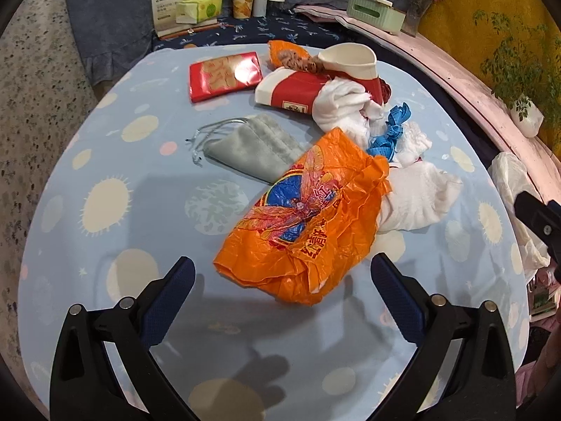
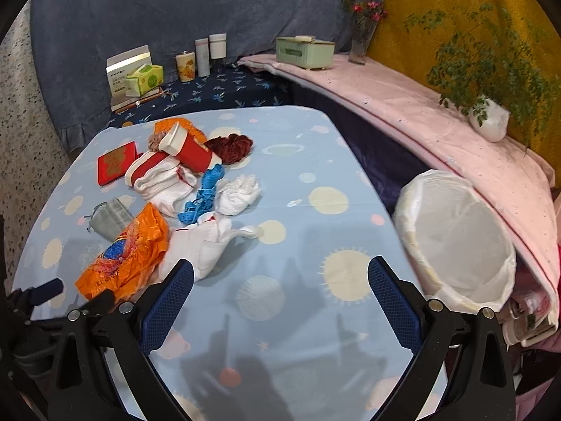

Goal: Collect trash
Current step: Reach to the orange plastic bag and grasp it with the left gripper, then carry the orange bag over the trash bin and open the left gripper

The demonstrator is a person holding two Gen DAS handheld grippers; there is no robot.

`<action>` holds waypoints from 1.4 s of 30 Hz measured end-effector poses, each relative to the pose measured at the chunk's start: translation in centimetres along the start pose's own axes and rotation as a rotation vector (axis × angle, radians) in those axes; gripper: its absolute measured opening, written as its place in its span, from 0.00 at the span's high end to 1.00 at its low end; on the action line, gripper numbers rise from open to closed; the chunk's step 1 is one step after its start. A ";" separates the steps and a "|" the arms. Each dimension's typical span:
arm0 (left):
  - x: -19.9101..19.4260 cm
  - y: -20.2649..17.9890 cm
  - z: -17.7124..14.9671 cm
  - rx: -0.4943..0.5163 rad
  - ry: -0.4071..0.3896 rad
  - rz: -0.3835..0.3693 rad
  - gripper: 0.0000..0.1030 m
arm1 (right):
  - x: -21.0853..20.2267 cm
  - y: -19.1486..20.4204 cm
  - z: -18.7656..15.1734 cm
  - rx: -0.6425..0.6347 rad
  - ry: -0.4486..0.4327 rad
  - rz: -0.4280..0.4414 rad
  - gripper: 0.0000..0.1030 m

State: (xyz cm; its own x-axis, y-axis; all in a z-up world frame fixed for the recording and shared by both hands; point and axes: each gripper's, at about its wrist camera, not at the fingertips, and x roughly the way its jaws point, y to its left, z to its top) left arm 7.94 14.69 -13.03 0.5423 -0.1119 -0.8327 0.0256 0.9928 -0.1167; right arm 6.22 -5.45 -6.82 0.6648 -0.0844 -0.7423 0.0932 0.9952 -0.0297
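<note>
A crumpled orange plastic bag [image 1: 308, 217] lies on the light blue tablecloth [image 1: 122, 210], just beyond my left gripper [image 1: 282, 273], which stands open above the cloth with nothing between its pads. In the right wrist view the same orange plastic bag [image 2: 126, 252] sits left of my right gripper [image 2: 280, 275], also open over bare cloth. Further back lie a red and white paper cup [image 1: 350, 66], a red wrapper [image 1: 224, 75], white socks [image 1: 417, 196], a blue ribbon [image 1: 389, 133] and a grey drawstring pouch [image 1: 256, 147].
A bin lined with a white bag [image 2: 459, 238] stands off the table's right edge. Behind, a dark shelf holds a tissue pack [image 2: 145, 79] and jars [image 2: 217, 45]. A pink-covered ledge [image 2: 420, 115] carries a green box [image 2: 303, 52] and potted plant [image 2: 491, 122].
</note>
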 end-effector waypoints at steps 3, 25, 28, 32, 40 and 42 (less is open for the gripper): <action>0.7 -0.1 0.2 0.005 0.012 -0.021 0.14 | 1.5 0.9 0.2 -0.002 0.024 0.012 0.20; -0.3 -1.9 0.6 0.044 0.042 -0.105 0.82 | 5.6 2.3 -0.2 0.025 0.148 0.152 0.94; -1.3 -2.7 0.9 0.055 0.025 -0.116 0.83 | 4.0 1.2 0.6 0.033 0.112 0.145 0.95; -3.1 -4.2 1.9 0.074 -0.014 -0.139 0.83 | 1.7 -0.6 2.1 0.047 0.059 0.126 0.95; -6.7 -8.9 5.2 0.119 -0.098 -0.195 0.83 | -3.5 -5.8 4.9 0.090 -0.070 0.055 0.95; -7.4 -10.6 6.0 0.141 -0.118 -0.213 0.83 | -4.4 -7.4 5.5 0.108 -0.094 0.041 0.95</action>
State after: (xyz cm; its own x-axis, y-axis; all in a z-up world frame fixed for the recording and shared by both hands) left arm 8.64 5.26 -2.38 0.6057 -0.3210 -0.7280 0.2615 0.9445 -0.1990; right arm 6.62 -12.76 0.34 0.7356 -0.0528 -0.6753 0.1404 0.9872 0.0757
